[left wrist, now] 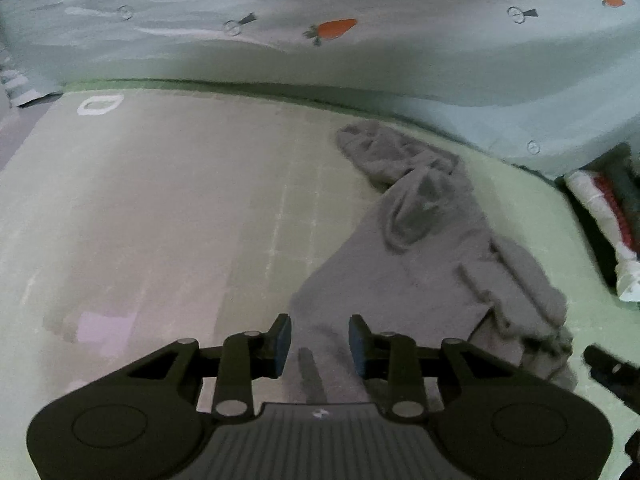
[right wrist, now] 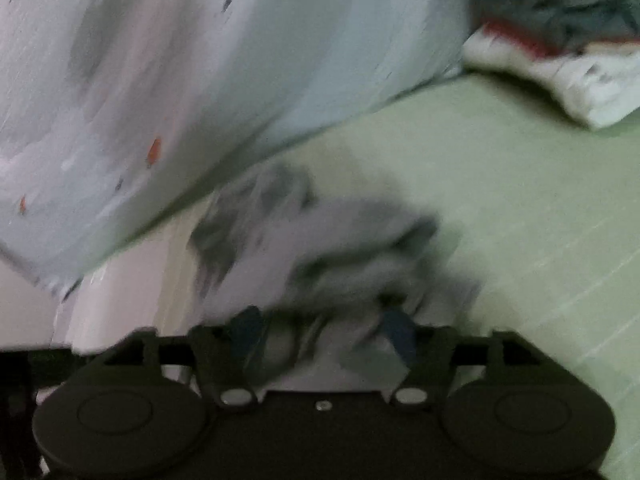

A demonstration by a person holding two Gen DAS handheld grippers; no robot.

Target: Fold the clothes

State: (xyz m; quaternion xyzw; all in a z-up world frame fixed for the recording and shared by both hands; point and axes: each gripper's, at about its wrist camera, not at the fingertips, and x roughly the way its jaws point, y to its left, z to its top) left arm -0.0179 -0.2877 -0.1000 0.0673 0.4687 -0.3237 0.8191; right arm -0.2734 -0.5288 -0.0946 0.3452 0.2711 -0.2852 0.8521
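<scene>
My left gripper [left wrist: 319,346] has its jaws apart over the crumpled grey cloth [left wrist: 432,248] on the green sheet [left wrist: 520,184], and my right gripper [right wrist: 320,334] looks wide around blurry cloth.

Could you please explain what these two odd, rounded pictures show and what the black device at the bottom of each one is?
Each picture comes from a fisheye camera on a tool that a person carries, one per hand, looking forward along its two fingers. The first shows the left hand-held gripper, open above a crumpled grey garment on a pale green bed sheet. Behind lies a carrot-print blanket, and at the right a pile of other clothes. The second, badly blurred, shows the right hand-held gripper with grey cloth bunched between its fingers; whether it has closed on the cloth I cannot tell.
</scene>
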